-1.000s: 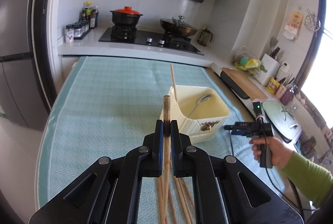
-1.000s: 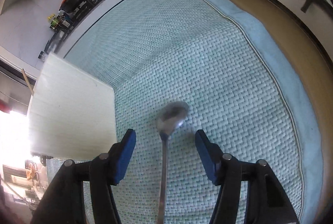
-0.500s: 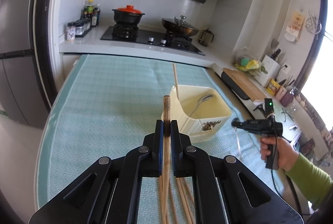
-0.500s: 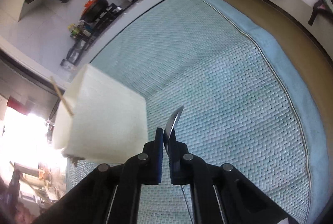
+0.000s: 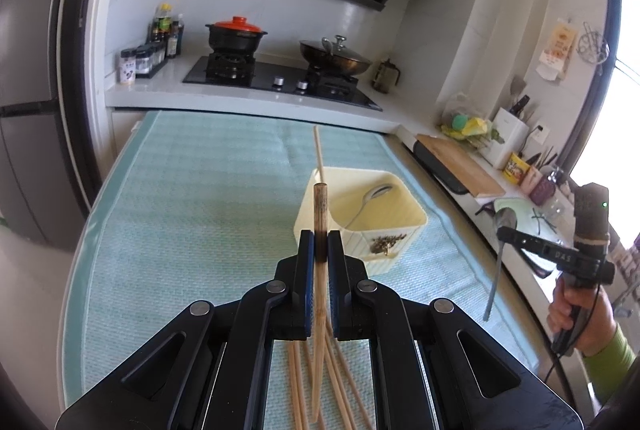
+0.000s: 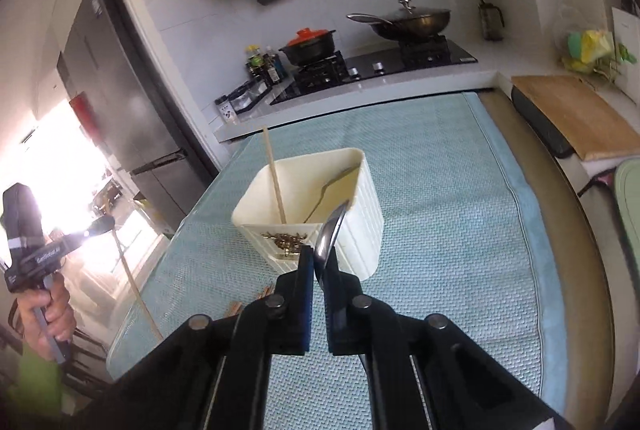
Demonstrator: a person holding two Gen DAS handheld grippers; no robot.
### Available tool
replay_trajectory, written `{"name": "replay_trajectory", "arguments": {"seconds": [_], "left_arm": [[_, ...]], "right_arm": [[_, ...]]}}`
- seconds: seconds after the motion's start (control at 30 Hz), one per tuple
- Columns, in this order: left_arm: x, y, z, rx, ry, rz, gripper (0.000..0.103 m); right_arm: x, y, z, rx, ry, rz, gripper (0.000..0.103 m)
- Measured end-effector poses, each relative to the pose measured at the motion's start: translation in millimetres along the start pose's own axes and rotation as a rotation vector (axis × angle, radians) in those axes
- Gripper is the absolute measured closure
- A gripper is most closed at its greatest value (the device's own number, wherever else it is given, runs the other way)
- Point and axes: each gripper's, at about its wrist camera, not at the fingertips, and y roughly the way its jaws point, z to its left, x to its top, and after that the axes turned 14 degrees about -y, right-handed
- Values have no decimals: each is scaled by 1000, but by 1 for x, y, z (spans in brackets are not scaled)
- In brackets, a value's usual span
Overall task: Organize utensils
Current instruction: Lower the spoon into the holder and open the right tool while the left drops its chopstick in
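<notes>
Chopsticks (image 5: 320,382) lie fanned on the teal mat (image 5: 192,214) at the bottom centre of the left wrist frame, and one chopstick (image 5: 320,214) stands up between the clenched jaws of the left gripper (image 5: 320,246), its tip just in front of the cream bin (image 5: 384,230). The bin sits centre-right of that frame, well in from every mat edge. It holds a single chopstick (image 5: 319,154) leaning up at its left corner and a spoon (image 5: 370,200) resting against its far wall.

In the right wrist frame the right gripper (image 6: 319,266) is clamped on a second spoon (image 6: 329,236), whose bowl rises in front of the bin's near right corner (image 6: 360,230). The same spoon shows at the right of the left wrist frame, hanging handle-down over the mat's right edge.

Open mat lies left of and behind the bin. A tan table border (image 6: 560,230) runs beyond the mat's right edge, and a cutting board (image 6: 576,114) sits at the upper right.
</notes>
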Motion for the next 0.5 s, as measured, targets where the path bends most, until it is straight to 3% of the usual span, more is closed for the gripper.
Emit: {"name": "replay_trajectory", "arguments": {"seconds": [0.27,0.5], "left_arm": [[33,8,-26,-49,-5,-41,99],[92,21,-73,-91,36,-155,99]], "right_arm": [[36,-2,20,56,-35,-81,99],[91,28,14,111,-77,-193,99]]}}
